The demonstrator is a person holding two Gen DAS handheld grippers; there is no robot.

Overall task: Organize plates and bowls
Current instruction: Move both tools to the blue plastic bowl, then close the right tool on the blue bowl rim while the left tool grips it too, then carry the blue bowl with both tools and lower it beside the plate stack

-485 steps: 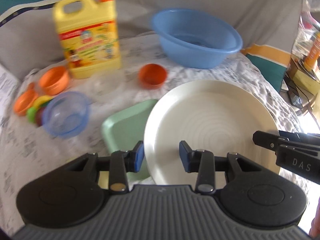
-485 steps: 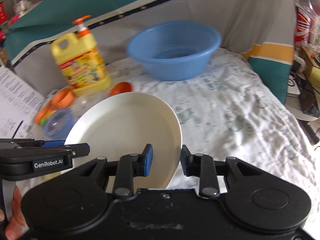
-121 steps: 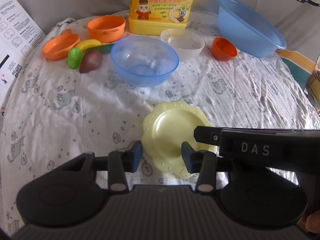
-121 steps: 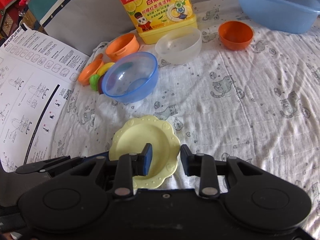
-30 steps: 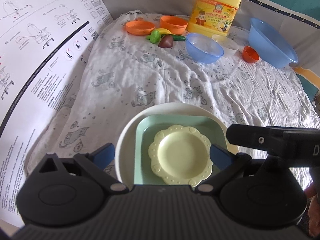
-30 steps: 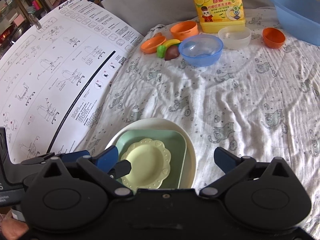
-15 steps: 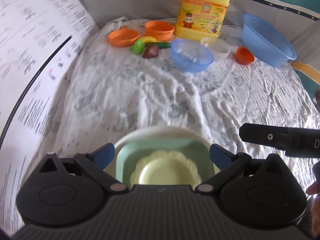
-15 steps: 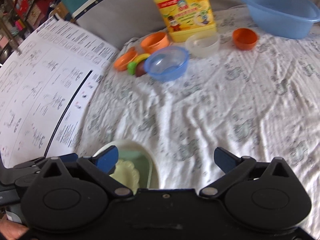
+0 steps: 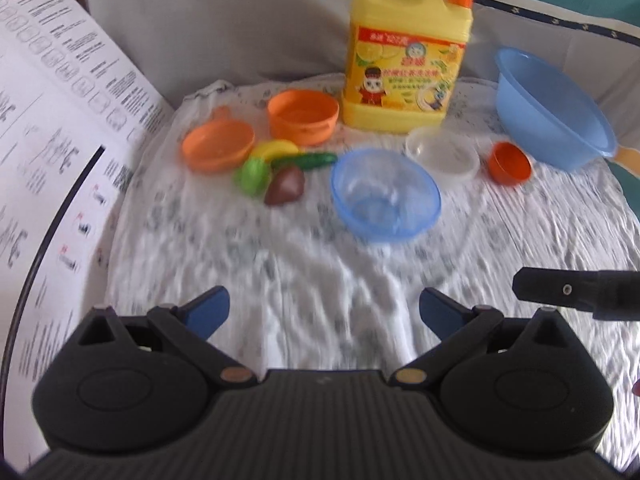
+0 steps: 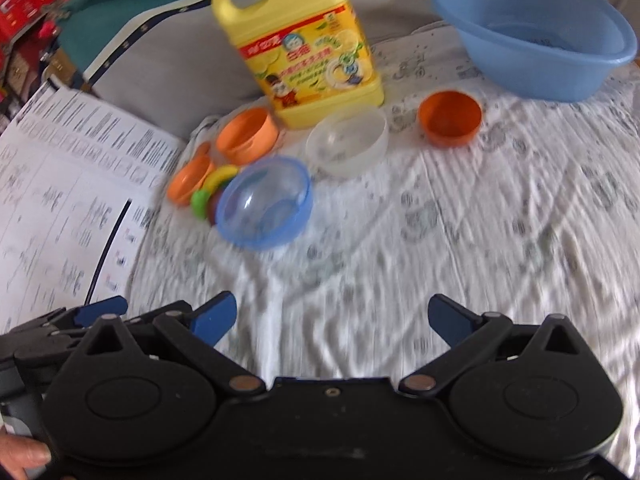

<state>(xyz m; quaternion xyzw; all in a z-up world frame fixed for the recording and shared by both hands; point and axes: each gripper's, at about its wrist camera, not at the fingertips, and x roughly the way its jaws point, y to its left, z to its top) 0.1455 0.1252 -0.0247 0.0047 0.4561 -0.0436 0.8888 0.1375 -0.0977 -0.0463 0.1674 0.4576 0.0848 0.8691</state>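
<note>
A clear blue bowl [image 9: 386,194] [image 10: 266,202] sits on the white cloth. Behind it stand a clear white bowl [image 9: 442,153] [image 10: 347,142], a small dark orange bowl [image 9: 511,162] [image 10: 449,118], a light orange bowl [image 9: 303,116] [image 10: 247,135] and an orange saucer [image 9: 218,147] [image 10: 190,179]. My left gripper [image 9: 323,309] is open and empty, well short of the blue bowl. My right gripper [image 10: 332,318] is open and empty too. The stacked plates are out of view.
A yellow detergent jug [image 9: 407,52] [image 10: 304,46] stands at the back. A large blue basin [image 9: 550,108] [image 10: 534,30] is at the back right. Toy fruit [image 9: 276,168] lies left of the blue bowl. A printed sheet [image 9: 52,152] [image 10: 60,208] rises on the left.
Both grippers have swung up and forward off the plate stack, which has dropped out of view. The bowls now look nearer. Both stay open.
</note>
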